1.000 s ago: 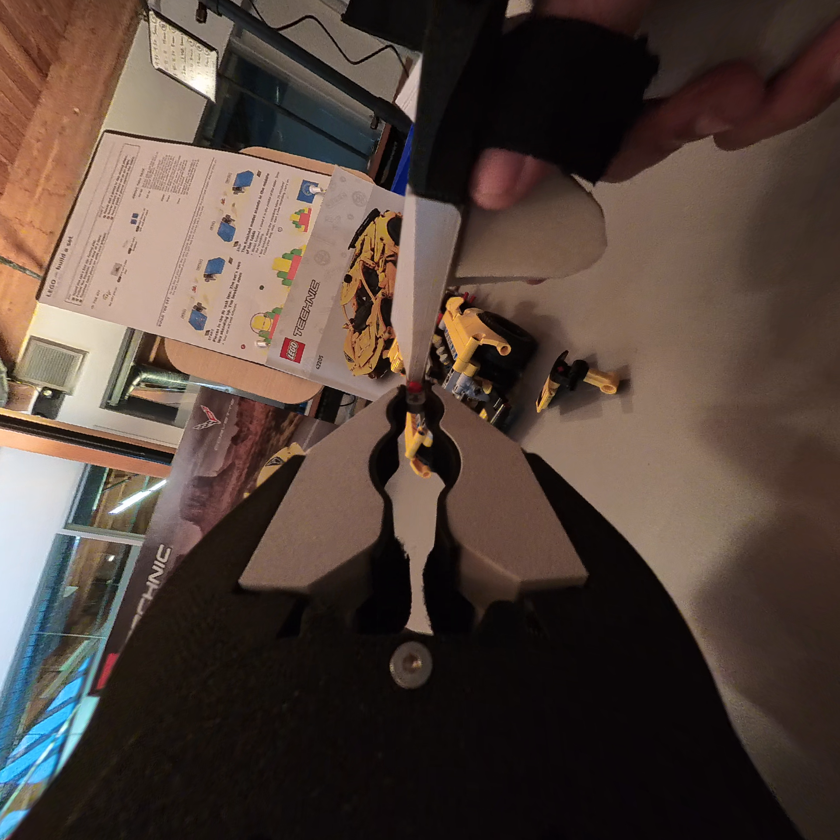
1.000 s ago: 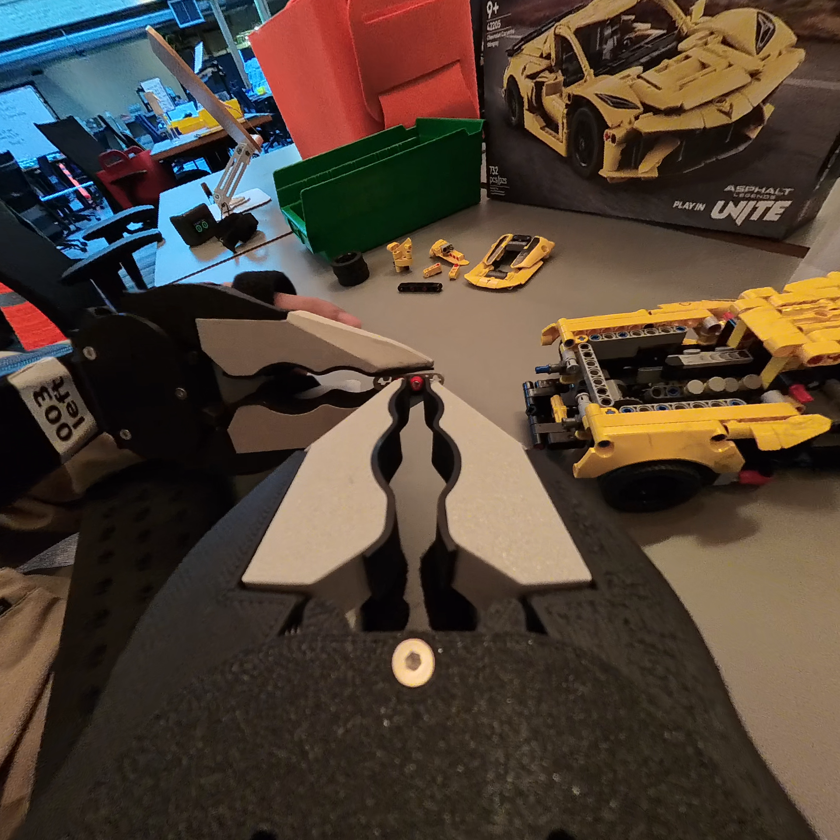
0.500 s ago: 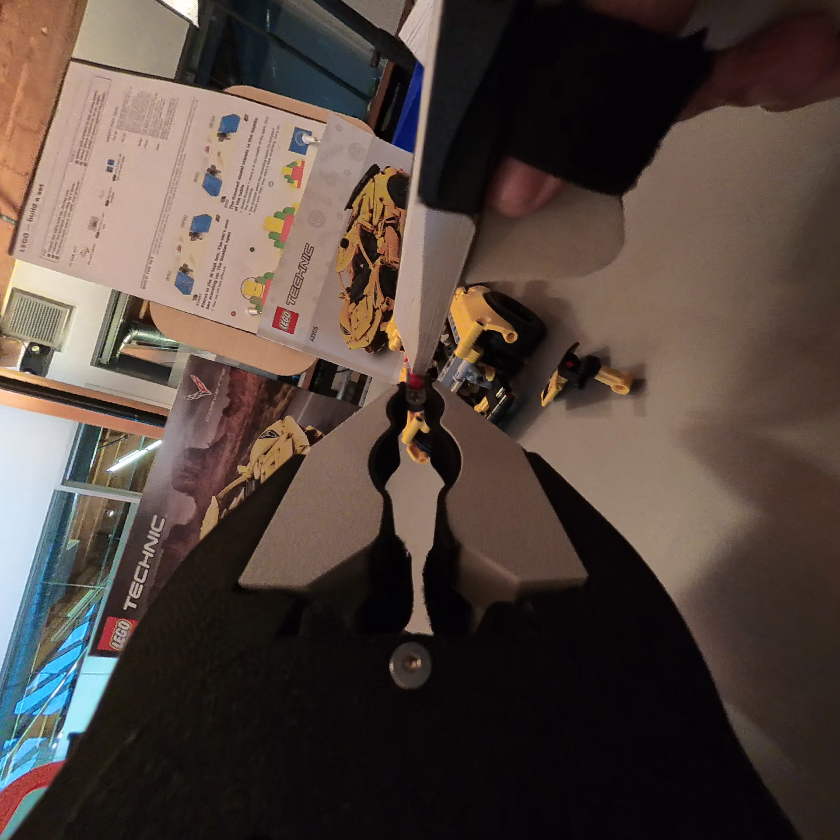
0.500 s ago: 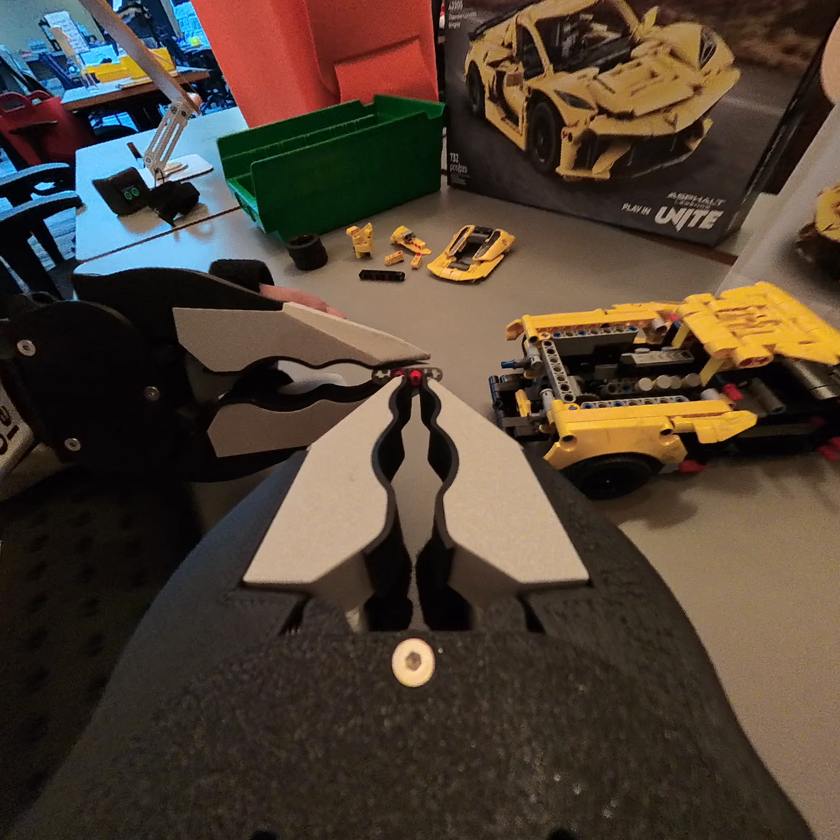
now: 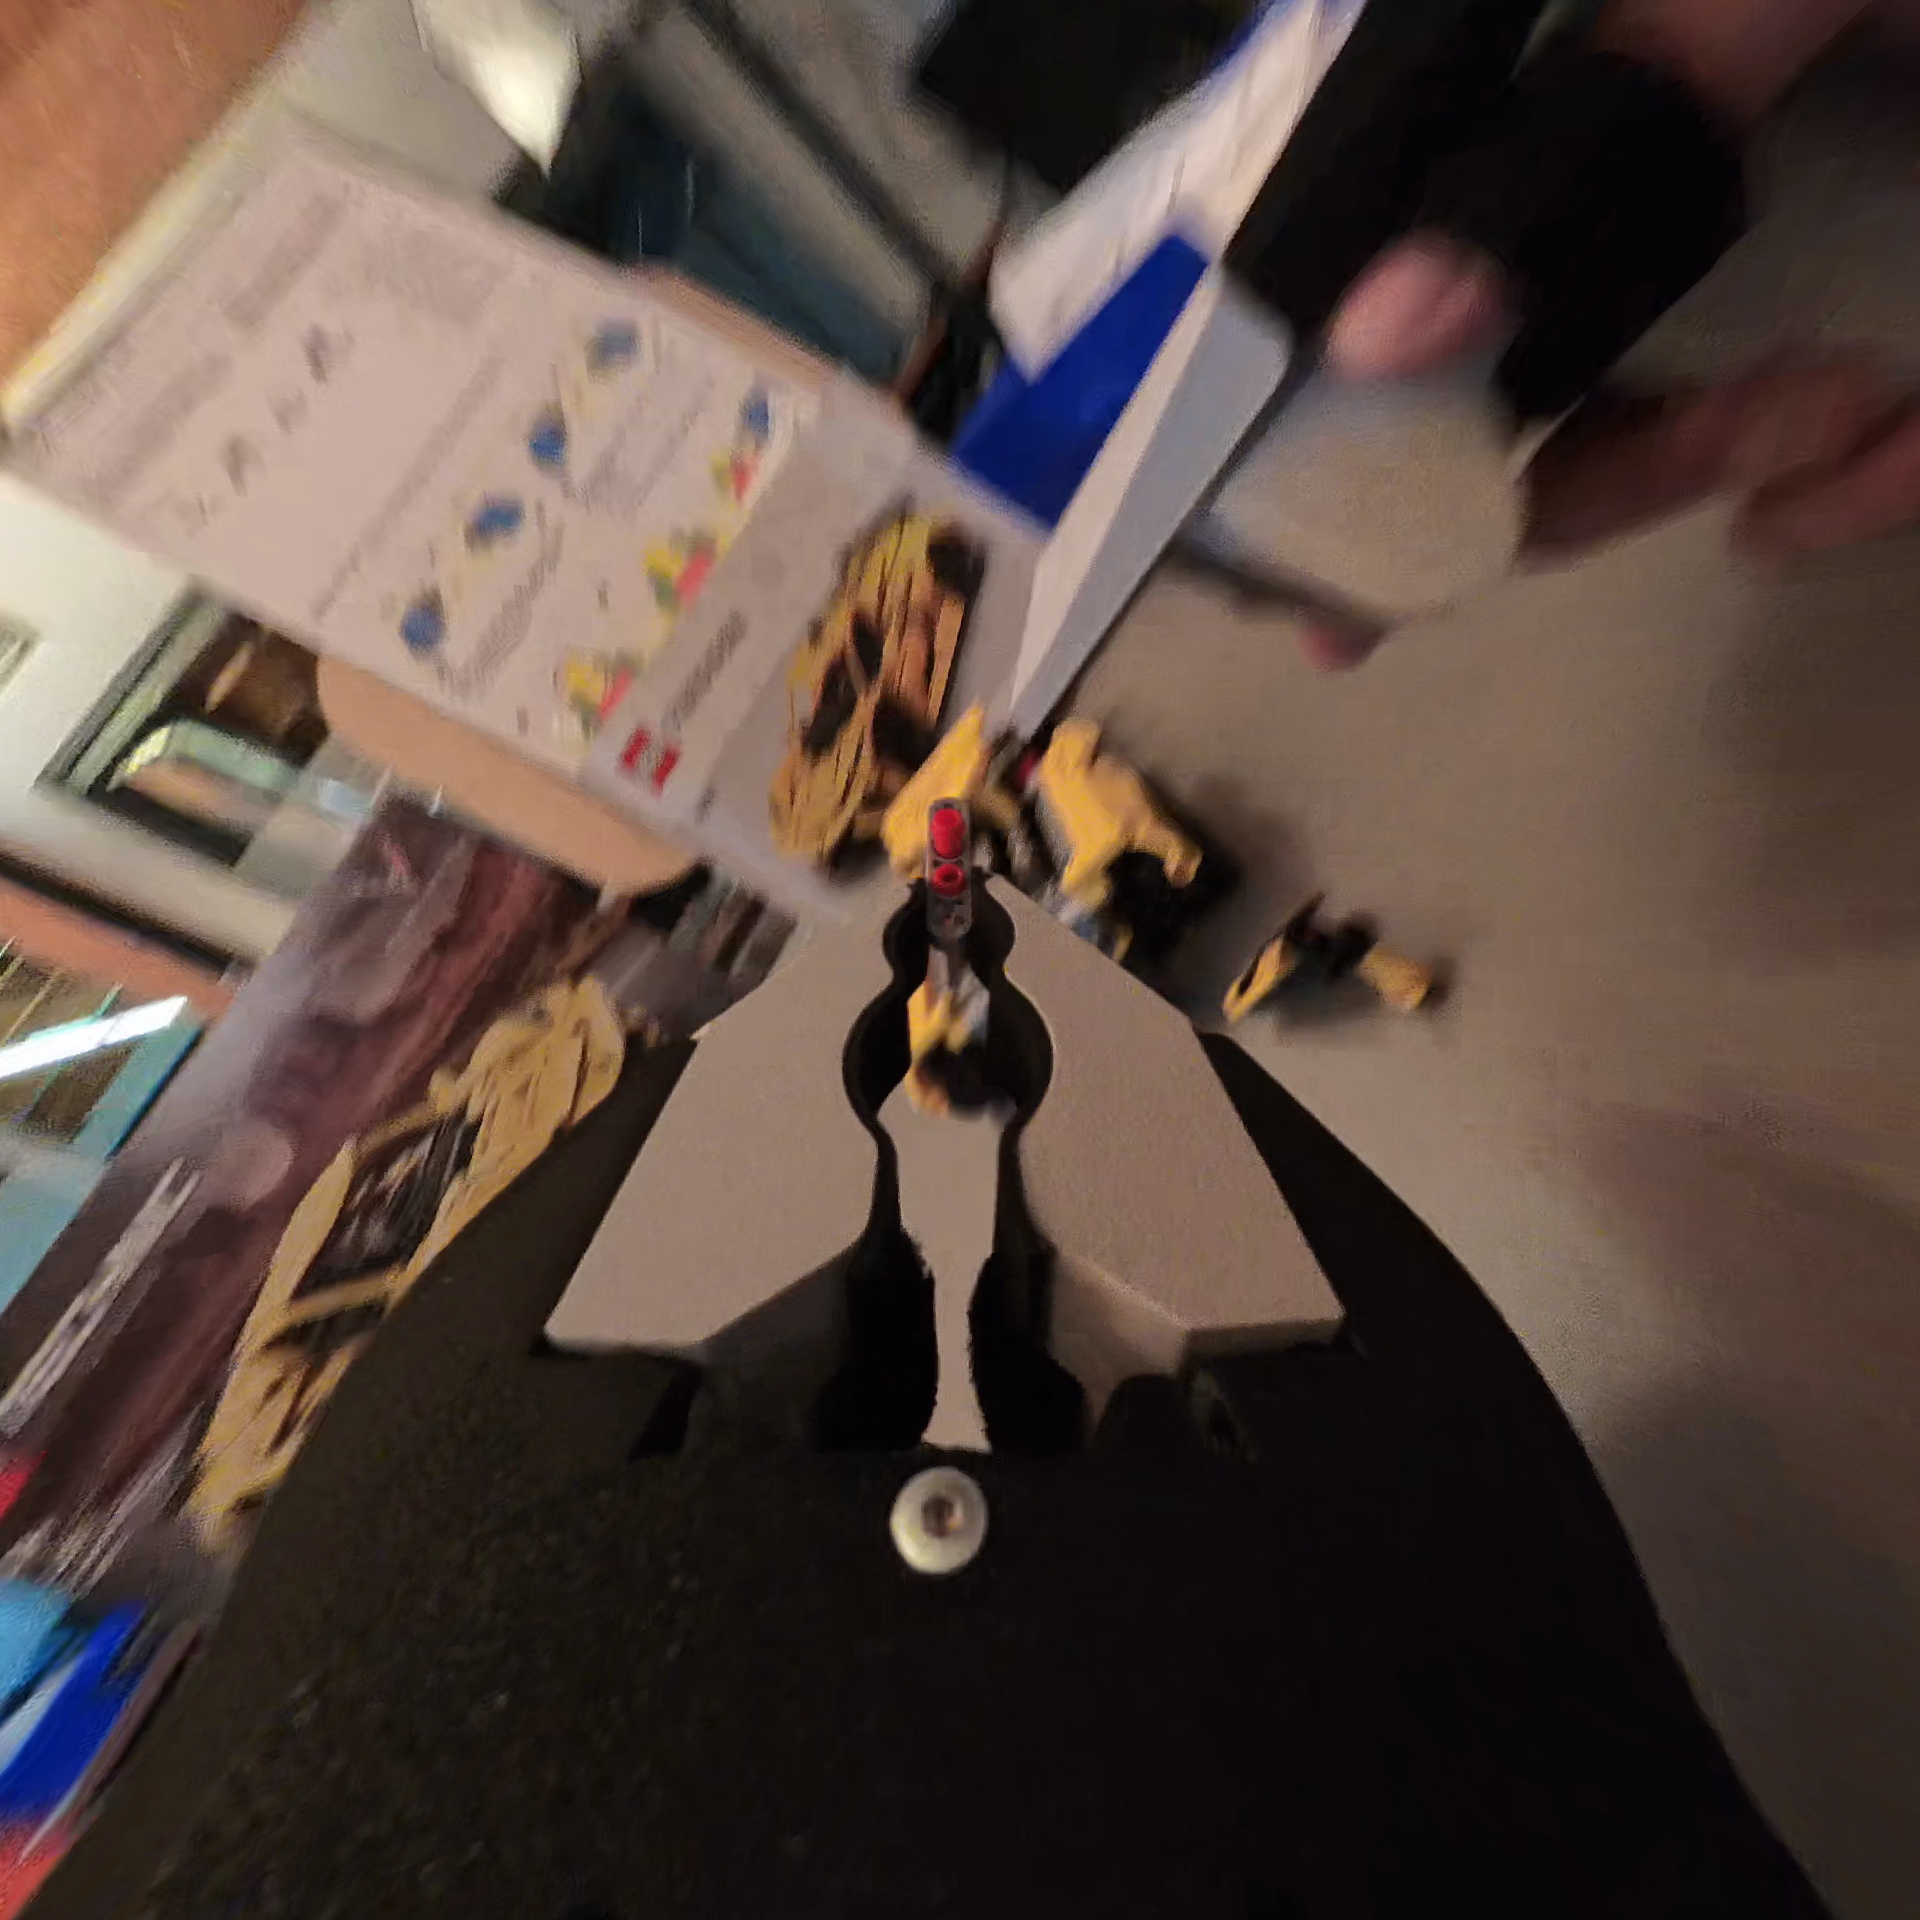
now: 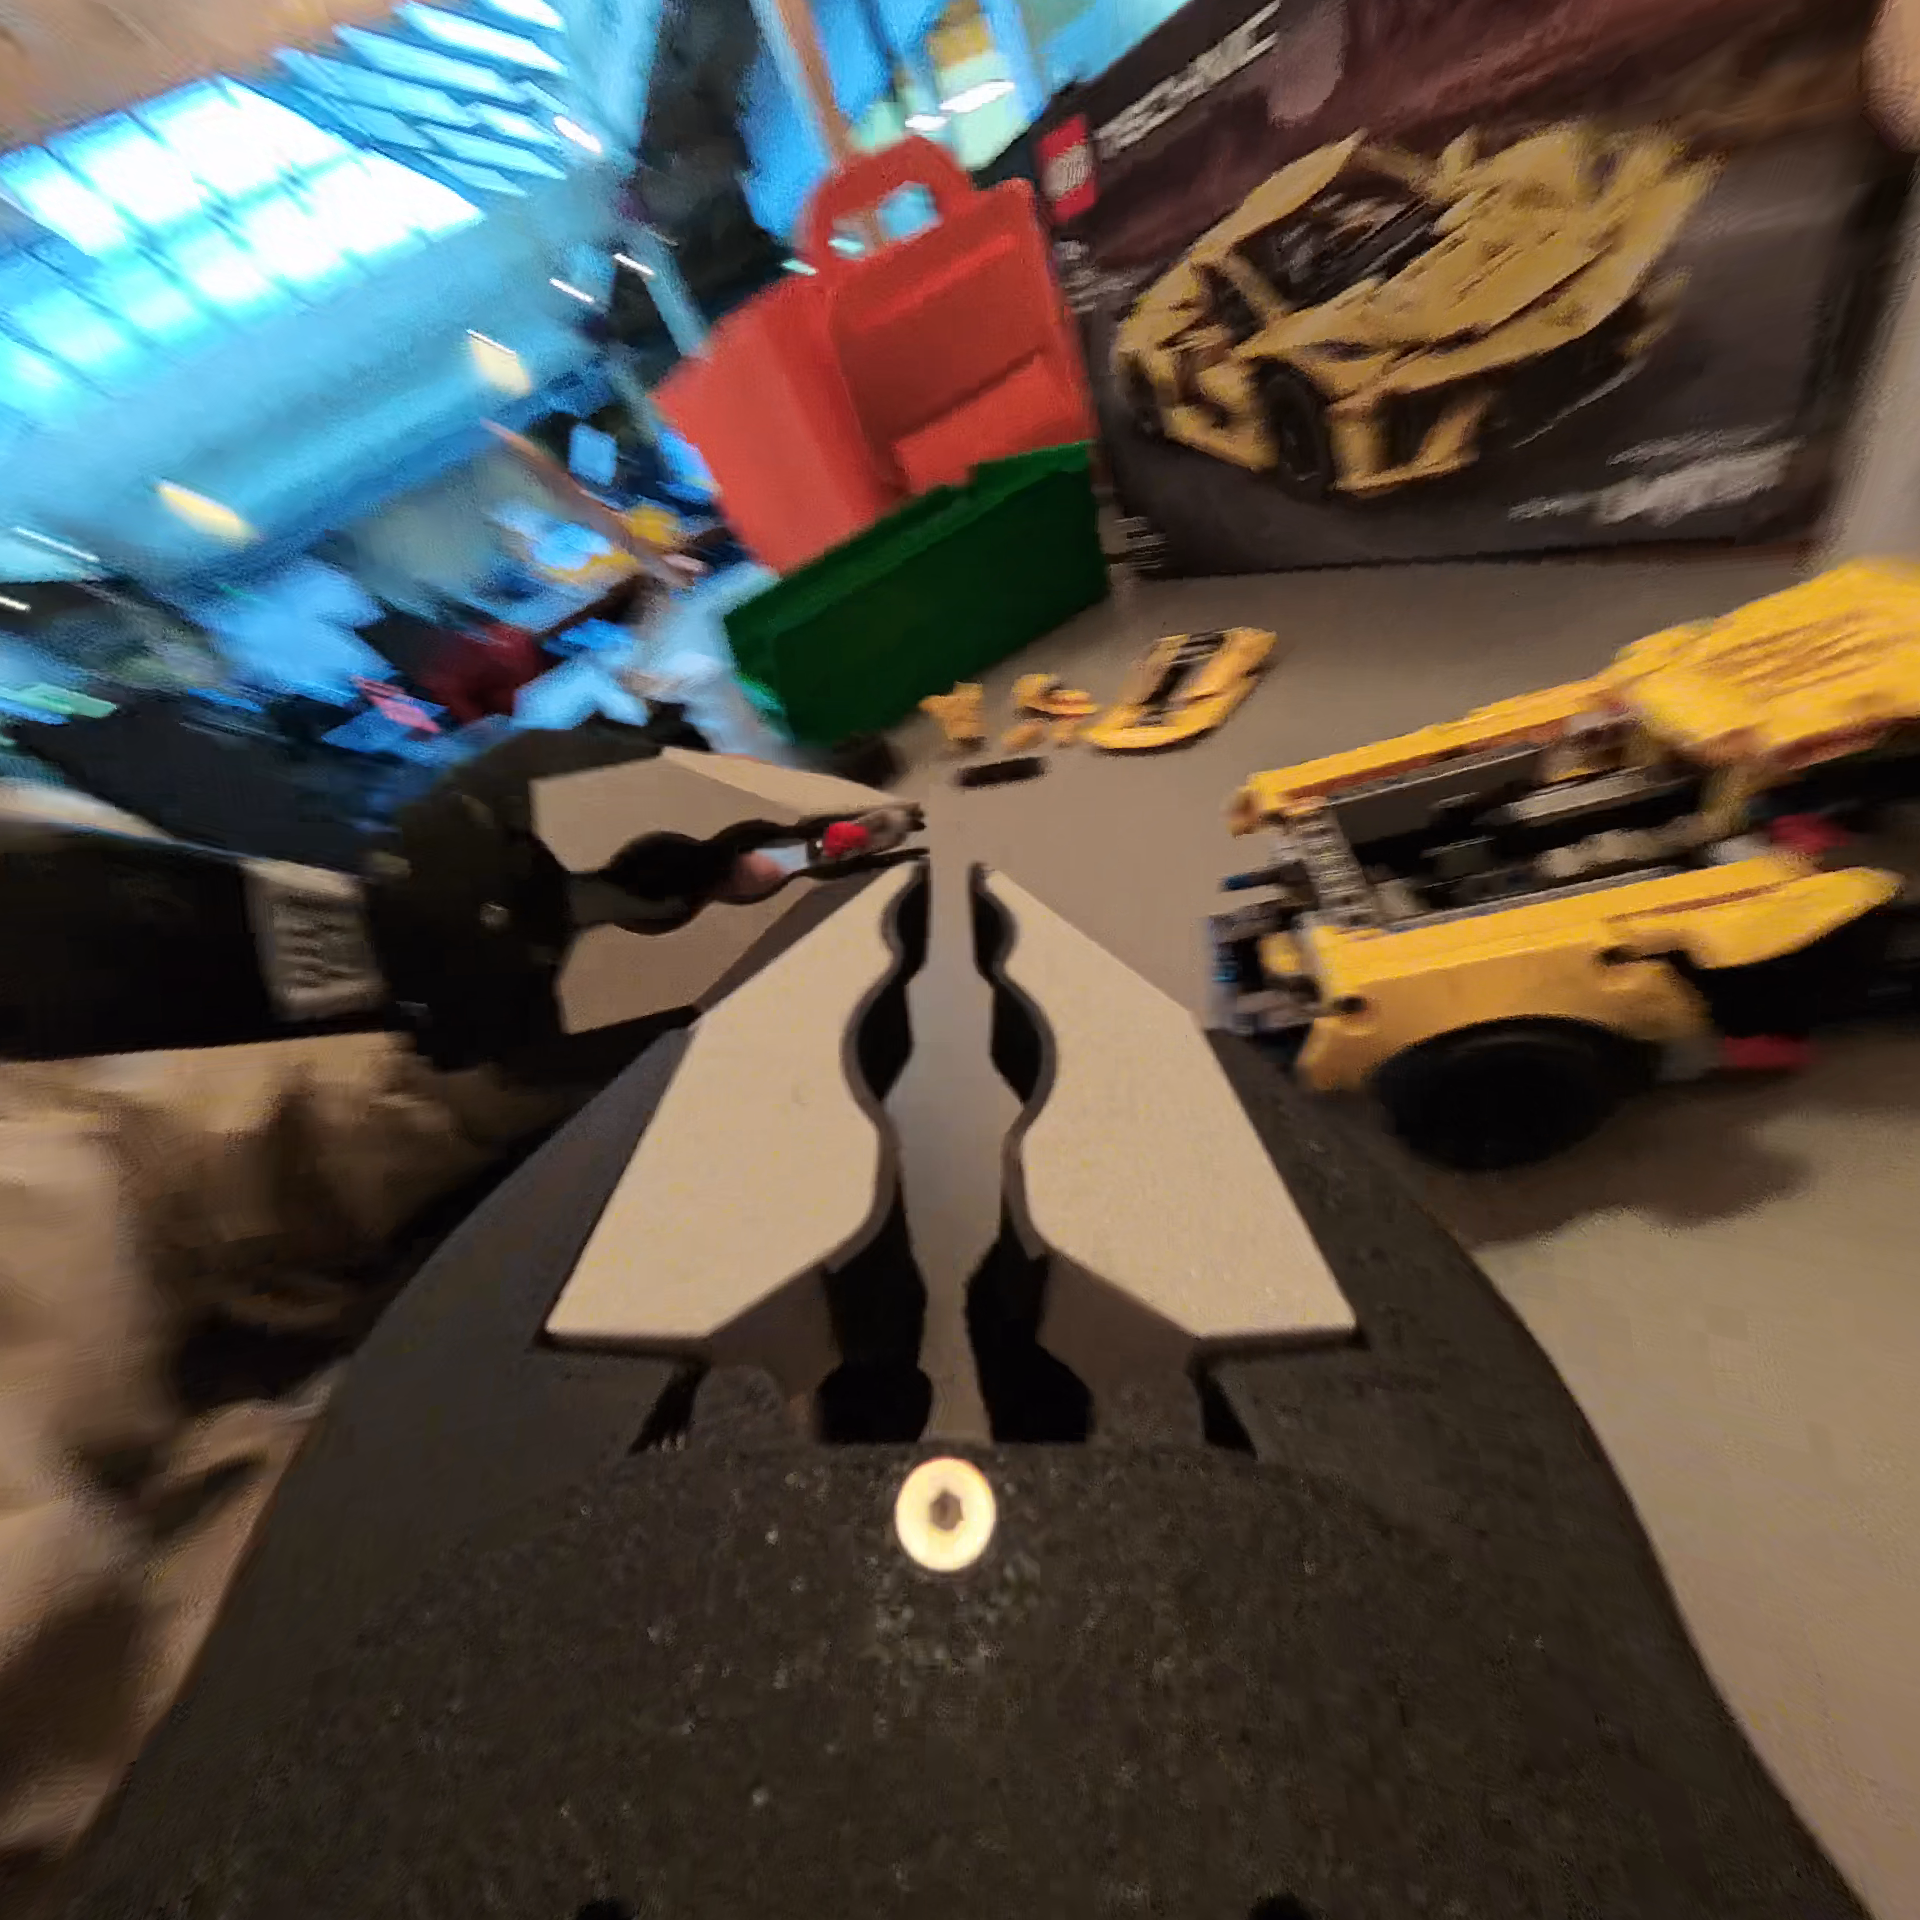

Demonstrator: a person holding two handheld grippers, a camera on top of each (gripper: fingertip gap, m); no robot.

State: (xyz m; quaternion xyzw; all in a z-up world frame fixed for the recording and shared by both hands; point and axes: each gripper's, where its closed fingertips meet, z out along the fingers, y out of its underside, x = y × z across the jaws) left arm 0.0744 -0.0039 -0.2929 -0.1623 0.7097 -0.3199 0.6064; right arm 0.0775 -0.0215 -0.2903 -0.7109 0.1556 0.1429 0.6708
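Observation:
My left gripper (image 5: 948,894) is shut on a small grey piece with red pins (image 5: 945,847); a yellow and black part of it sits in the hollow between the jaws. In the right wrist view the left gripper (image 6: 902,833) comes in from the left with the piece (image 6: 852,836) at its tip. My right gripper (image 6: 948,881) is slightly open and empty, its tips just right of that piece and apart from it. It shows edge-on in the left wrist view (image 5: 1049,665), held by a hand. A part-built yellow car (image 6: 1558,873) stands on the table to the right.
A green bin (image 6: 925,603) and a red bag (image 6: 904,364) stand at the back, with the car's box (image 6: 1455,312) beside them. Small yellow parts (image 6: 1174,686) and a black beam (image 6: 997,771) lie before the bin. An instruction booklet (image 5: 468,447) stands beyond a small yellow and black piece (image 5: 1330,961). My left and right fingertips are right by each other.
My right gripper opened, let go of the red-pinned piece and drew away from it. My left gripper keeps its hold. Both views are now blurred by motion.

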